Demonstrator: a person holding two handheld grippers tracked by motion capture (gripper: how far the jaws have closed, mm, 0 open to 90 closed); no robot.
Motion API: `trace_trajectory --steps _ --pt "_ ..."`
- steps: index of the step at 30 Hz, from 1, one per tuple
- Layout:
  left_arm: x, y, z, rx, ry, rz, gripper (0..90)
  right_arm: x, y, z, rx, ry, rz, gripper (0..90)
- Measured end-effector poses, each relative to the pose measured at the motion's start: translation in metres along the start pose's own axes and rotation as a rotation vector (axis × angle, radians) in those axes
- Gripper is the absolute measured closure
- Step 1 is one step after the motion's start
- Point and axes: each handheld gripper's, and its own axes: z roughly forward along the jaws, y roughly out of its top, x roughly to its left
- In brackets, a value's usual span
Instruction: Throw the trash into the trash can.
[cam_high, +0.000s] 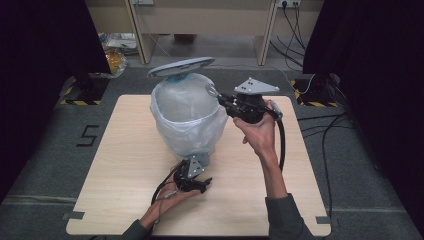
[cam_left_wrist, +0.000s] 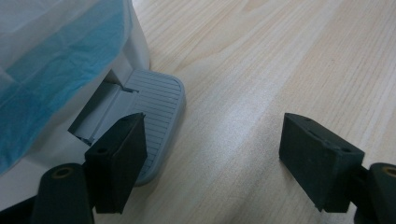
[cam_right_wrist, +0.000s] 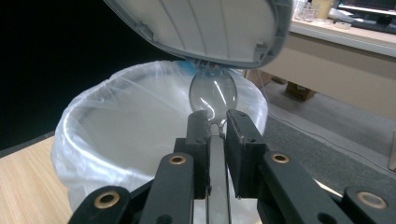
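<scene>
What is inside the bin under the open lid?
A clear plastic liner lines the bin walls. The spoon and right claw cover part; the bottom is not visible.

Left gripper (cam_left_wrist: 212, 154) low over a pale wooden table (cam_left_wrist: 280, 56), jaws spread wide, bare tabletop between them. Left jaw sits over the grey ribbed pedal (cam_left_wrist: 156, 105) at the foot of a white bin (cam_left_wrist: 135, 37); contact cannot be told. Right jaw well clear of the pedal. A clear liner (cam_left_wrist: 51, 60) with a blue tint hangs down the bin's side.
</scene>
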Motion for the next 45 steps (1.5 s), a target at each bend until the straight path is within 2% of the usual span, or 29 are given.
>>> trace_trajectory --steps 10,25,33,38,45 --pt "0.0 0.0 0.0 0.0 0.0 0.0 22.7 0.009 0.016 0.025 0.017 0.018 -0.017 79.8" --pt "0.0 0.0 0.0 -0.001 -0.002 0.001 22.7 0.022 0.024 0.067 0.039 0.052 -0.016 79.7" --pt "0.0 0.0 0.0 -0.001 -0.003 0.001 22.7 0.024 0.025 0.081 0.053 0.059 -0.018 79.7" --pt "0.0 0.0 0.0 -0.002 -0.004 0.001 22.7 0.024 0.023 0.087 0.057 0.061 -0.003 79.4" --pt "0.0 0.0 0.0 -0.002 -0.004 0.002 22.7 0.024 0.021 0.088 0.06 0.073 0.001 73.2"
